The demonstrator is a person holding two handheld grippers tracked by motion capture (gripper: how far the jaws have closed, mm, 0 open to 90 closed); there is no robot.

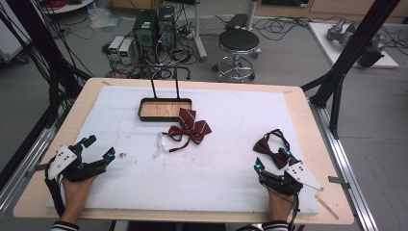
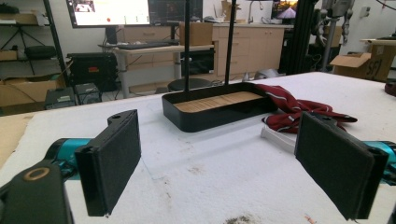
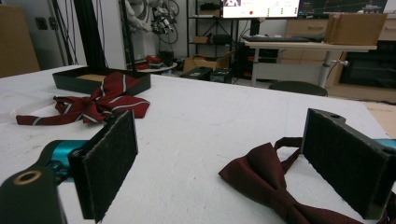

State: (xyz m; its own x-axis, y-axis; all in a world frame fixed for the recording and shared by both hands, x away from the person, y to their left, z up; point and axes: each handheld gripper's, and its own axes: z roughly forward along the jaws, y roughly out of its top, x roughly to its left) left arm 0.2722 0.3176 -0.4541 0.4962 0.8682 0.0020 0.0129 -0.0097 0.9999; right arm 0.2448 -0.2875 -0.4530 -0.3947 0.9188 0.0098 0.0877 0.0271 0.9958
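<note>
Both hand-held grippers spread, holding nothing
The right hand-held gripper cuts off the plain bow tie; the high view shows its strap loop, plus the left hand-held gripper.

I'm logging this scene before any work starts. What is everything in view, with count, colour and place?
striped bow tie: 1, dark red with white stripes and a white strap, mid-table, one wing against the tray's front right corner
plain bow tie: 1, dark red, right side of the table, just ahead of the right gripper
tray: 1, black rim with a wooden floor and a tall black handle, far centre of the table
white pad: 1, white, covering most of the tabletop
table: 1, light wood
stool: 1, black seat, floor beyond the table
computer towers: 2, dark, floor beyond the table
left gripper: 1, black, near left corner, open
right gripper: 1, black, near right, open
</note>
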